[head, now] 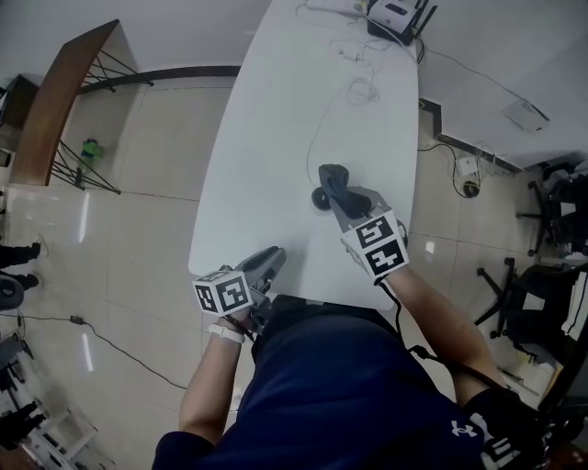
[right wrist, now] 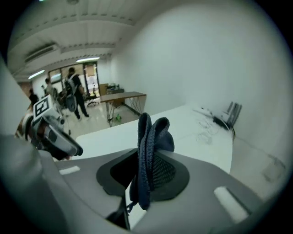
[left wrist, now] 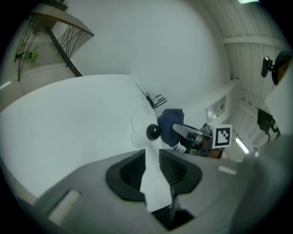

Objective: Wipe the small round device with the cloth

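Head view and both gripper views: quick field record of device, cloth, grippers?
device: small round device on white table, dark lens
cloth: dark blue cloth, bunched, close by device; contact unclear
right gripper: shut on cloth
left gripper: shut on white strip
far end: router and loose cables

The head view is looking steeply down over the white bench point(head: 276, 138); the 2 gripper views are looking low across it from its near end.
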`<action>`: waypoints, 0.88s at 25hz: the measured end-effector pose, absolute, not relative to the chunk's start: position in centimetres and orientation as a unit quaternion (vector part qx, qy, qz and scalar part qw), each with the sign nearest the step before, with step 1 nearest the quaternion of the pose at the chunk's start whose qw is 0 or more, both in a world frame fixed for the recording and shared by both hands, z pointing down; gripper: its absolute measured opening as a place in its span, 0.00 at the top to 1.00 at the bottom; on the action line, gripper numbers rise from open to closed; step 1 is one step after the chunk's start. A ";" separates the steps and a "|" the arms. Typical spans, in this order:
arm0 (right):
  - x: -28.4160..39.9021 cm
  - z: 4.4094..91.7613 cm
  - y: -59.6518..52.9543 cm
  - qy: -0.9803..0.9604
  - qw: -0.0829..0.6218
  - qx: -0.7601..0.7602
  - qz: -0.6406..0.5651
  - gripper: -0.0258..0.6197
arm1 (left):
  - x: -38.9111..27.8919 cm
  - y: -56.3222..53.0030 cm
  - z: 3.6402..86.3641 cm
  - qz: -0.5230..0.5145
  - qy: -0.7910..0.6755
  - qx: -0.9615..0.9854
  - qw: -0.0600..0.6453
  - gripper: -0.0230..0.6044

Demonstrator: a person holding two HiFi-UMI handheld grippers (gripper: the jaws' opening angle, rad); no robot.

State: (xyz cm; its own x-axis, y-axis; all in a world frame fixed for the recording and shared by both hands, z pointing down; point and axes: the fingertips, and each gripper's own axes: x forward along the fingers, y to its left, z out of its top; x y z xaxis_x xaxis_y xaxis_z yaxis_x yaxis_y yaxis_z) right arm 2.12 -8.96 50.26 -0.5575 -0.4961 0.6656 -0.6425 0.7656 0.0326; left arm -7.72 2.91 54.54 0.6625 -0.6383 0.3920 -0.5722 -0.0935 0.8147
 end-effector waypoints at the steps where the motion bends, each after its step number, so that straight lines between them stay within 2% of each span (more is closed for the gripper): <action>1: 0.7 49.9 -8.1 -0.881 0.357 0.301 0.071 0.85 | -7.9 2.9 54.6 -0.034 -0.411 0.737 0.535 0.81; 4: -2.7 51.2 -5.6 -0.886 0.396 0.238 0.041 0.85 | -8.8 2.5 54.5 -0.044 -0.422 0.734 0.531 0.81; 8: -4.7 55.6 -3.2 -0.881 0.387 0.216 0.167 0.85 | -12.8 1.1 54.1 -0.066 -0.485 0.708 0.509 0.86; 11: -4.9 56.1 -3.8 -0.870 0.345 0.252 0.246 0.85 | -14.7 1.1 54.1 -0.085 -0.501 0.693 0.511 0.86; 17: -1.6 52.5 -7.2 -0.850 0.203 0.309 0.374 0.85 | -14.9 1.3 55.4 -0.079 -0.489 0.689 0.529 0.86; 20: 1.6 51.0 -9.1 -0.833 0.086 0.295 0.460 0.85 | -14.3 0.8 56.0 -0.074 -0.478 0.691 0.538 0.86; 22: 4.4 51.1 -10.0 -0.793 -0.017 0.275 0.543 0.85 | -13.5 0.3 56.1 -0.072 -0.471 0.693 0.541 0.86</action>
State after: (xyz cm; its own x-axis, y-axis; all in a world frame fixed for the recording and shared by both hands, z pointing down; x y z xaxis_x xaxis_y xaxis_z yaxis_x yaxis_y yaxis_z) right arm 4.43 -10.00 51.13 -0.8478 -0.4557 0.2711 -0.4179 0.2594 -0.8707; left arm -13.52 0.35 56.07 0.5466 -0.7303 0.4098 -0.5746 0.0289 0.8179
